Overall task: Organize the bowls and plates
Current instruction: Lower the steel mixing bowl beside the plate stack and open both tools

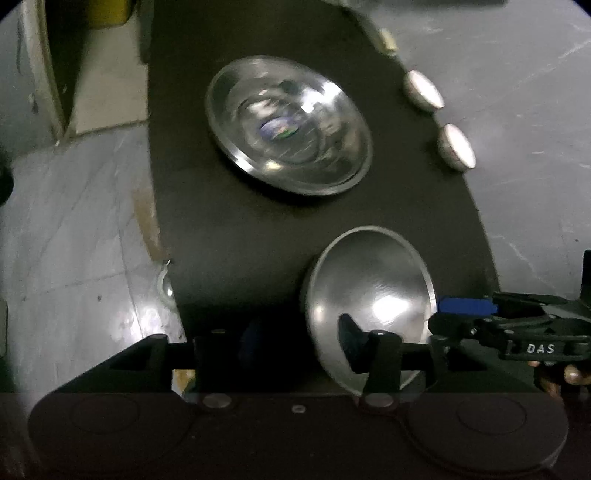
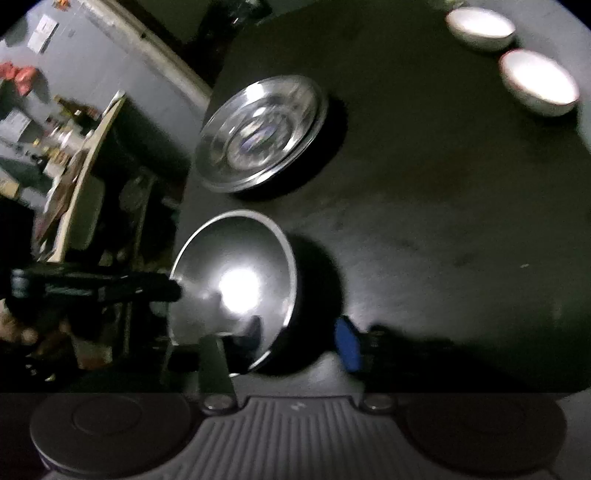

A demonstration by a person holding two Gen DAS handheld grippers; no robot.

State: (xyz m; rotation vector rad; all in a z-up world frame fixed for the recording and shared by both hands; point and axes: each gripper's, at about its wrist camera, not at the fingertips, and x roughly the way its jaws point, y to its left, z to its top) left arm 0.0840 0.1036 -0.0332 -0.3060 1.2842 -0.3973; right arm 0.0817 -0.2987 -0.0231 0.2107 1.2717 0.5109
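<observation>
A steel bowl (image 1: 369, 295) is tilted above the dark table (image 1: 229, 240). My left gripper (image 1: 295, 343) has its right finger (image 1: 351, 339) inside the bowl's near rim; its left finger is dim and apart. My right gripper (image 2: 284, 343) reaches the same bowl (image 2: 236, 280) from the other side, one finger (image 2: 216, 354) at the rim, the blue pad (image 2: 347, 345) outside the wall. It shows in the left wrist view (image 1: 517, 325) at the bowl's right edge. A stack of steel plates (image 1: 288, 125) lies beyond, also in the right wrist view (image 2: 258, 136).
Two small steel bowls (image 1: 423, 90) (image 1: 456, 147) sit at the table's right edge, seen in the right wrist view at the top right (image 2: 480, 26) (image 2: 539, 81). Grey tiled floor (image 1: 74, 240) surrounds the table. A cluttered shelf (image 2: 66, 147) stands left.
</observation>
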